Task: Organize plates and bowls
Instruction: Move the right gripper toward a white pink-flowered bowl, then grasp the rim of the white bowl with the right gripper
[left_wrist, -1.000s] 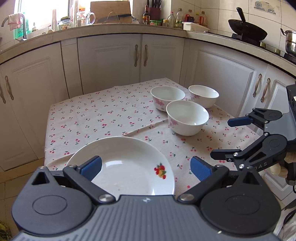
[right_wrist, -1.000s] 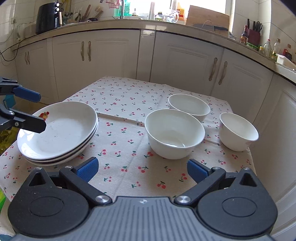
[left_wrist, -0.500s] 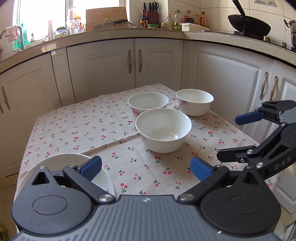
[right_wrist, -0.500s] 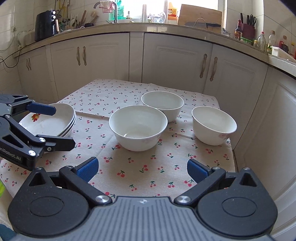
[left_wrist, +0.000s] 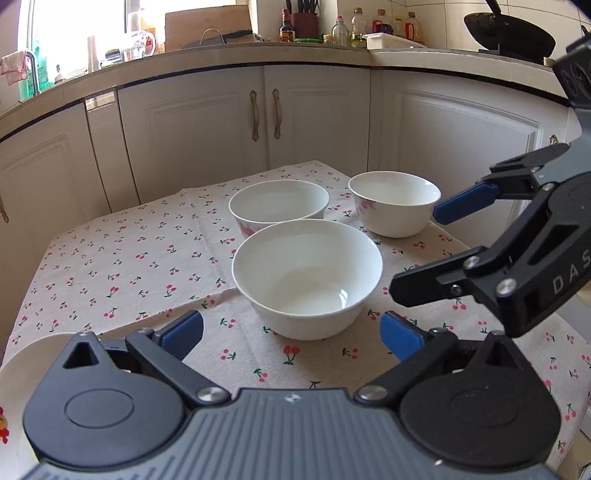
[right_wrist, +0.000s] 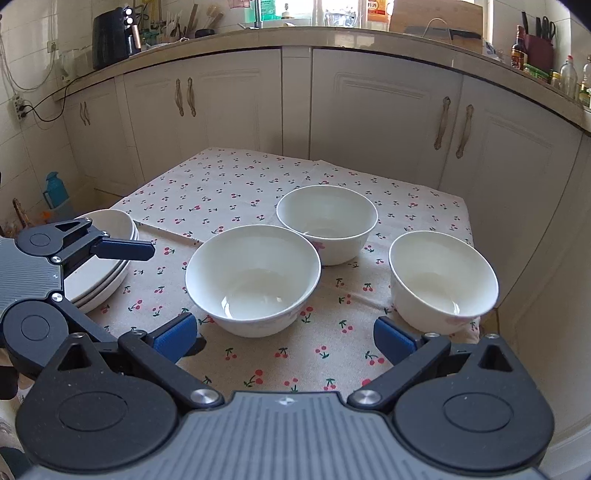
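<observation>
On the cherry-print tablecloth (right_wrist: 236, 192), three white bowls and a stack of plates sat untouched.

Both tools hovered empty, jaws spread wide: the left gripper (left_wrist: 291, 334) faced the nearest bowl (left_wrist: 307, 277), and the right gripper (right_wrist: 282, 334) looked over the same bowl (right_wrist: 253, 278). Behind it stood the middle bowl (right_wrist: 327, 221), with the right-hand bowl (right_wrist: 443, 280) near the table's right edge. The plates (right_wrist: 110, 258) lay stacked at the left edge, well apart from the bowls.

Legible text: "DAS" in pale letters on the black body of the right gripper (left_wrist: 417, 251) (cut off at the frame edge). Bottle labels unreadable.
</observation>
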